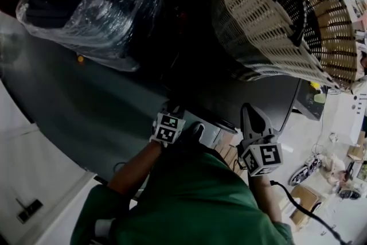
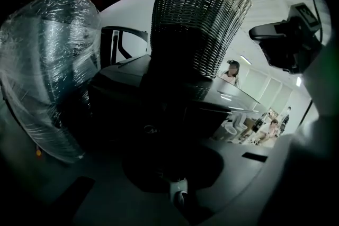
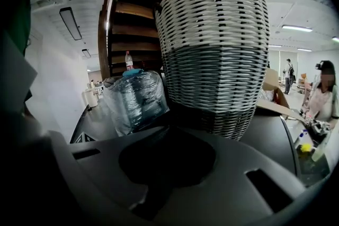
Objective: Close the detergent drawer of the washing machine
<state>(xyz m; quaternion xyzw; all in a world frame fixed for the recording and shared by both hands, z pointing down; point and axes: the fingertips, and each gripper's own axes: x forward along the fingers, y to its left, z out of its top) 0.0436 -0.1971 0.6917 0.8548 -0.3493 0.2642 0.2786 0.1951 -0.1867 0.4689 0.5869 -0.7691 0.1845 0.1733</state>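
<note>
The scene is dim. A dark washing machine (image 1: pixel 243 99) carries a big woven basket (image 1: pixel 275 14) on its top. My left gripper (image 1: pixel 174 111) is held close to the machine's front, beside a pale grey part (image 1: pixel 210 130); I cannot tell whether that part is the detergent drawer. My right gripper (image 1: pixel 253 114) hangs a little to the right, its jaws together and holding nothing. In the left gripper view the machine's dark front (image 2: pixel 151 114) fills the middle under the basket (image 2: pixel 198 18). The right gripper view shows the basket (image 3: pixel 217 55) above the machine's top (image 3: pixel 273 135).
A plastic-wrapped bundle (image 1: pixel 97 3) stands left of the machine on the dark floor (image 1: pixel 74 100). Boxes and clutter (image 1: pixel 338 169) lie at the right, and a black cable (image 1: pixel 298 203) trails from my right gripper. A person (image 3: pixel 323 93) stands far off at the right.
</note>
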